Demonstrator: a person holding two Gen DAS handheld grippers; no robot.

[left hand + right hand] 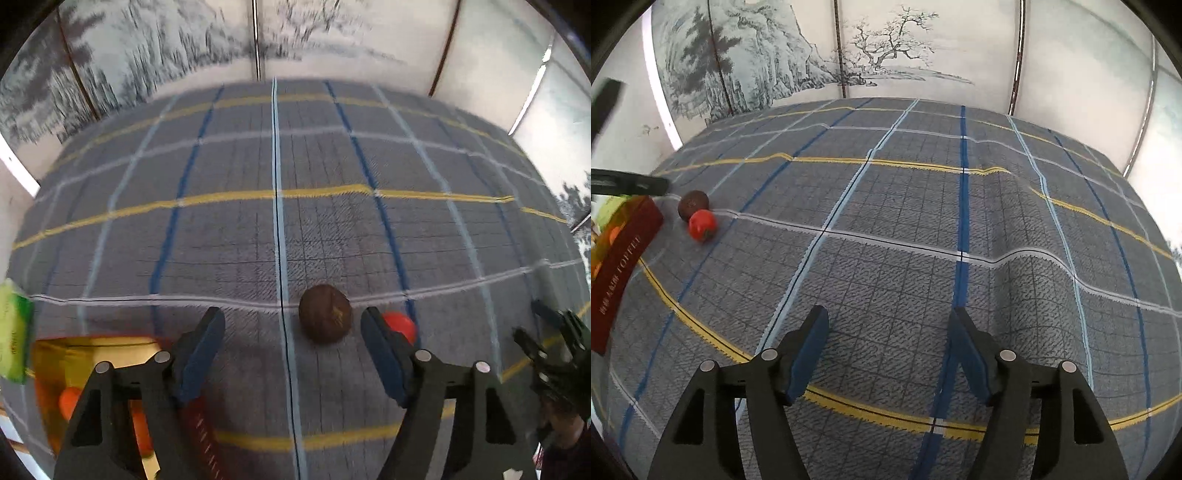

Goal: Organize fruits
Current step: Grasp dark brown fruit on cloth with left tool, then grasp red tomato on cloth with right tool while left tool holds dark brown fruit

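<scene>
Much of the red-and-yellow cardboard box (92, 354) sits hidden behind the left gripper (291, 332), and the orange fruits (68, 400) inside it are only half seen. That gripper tilts steeply down over the grey plaid tablecloth (258, 221), its fingers parted with nothing pressed between them. Just ahead, towards the right-hand finger, lies the round brown fruit (325, 314), with the small red fruit (400, 325) touching it, partly masked. The right gripper (890, 332) hangs empty, fingers apart, well away from both.
</scene>
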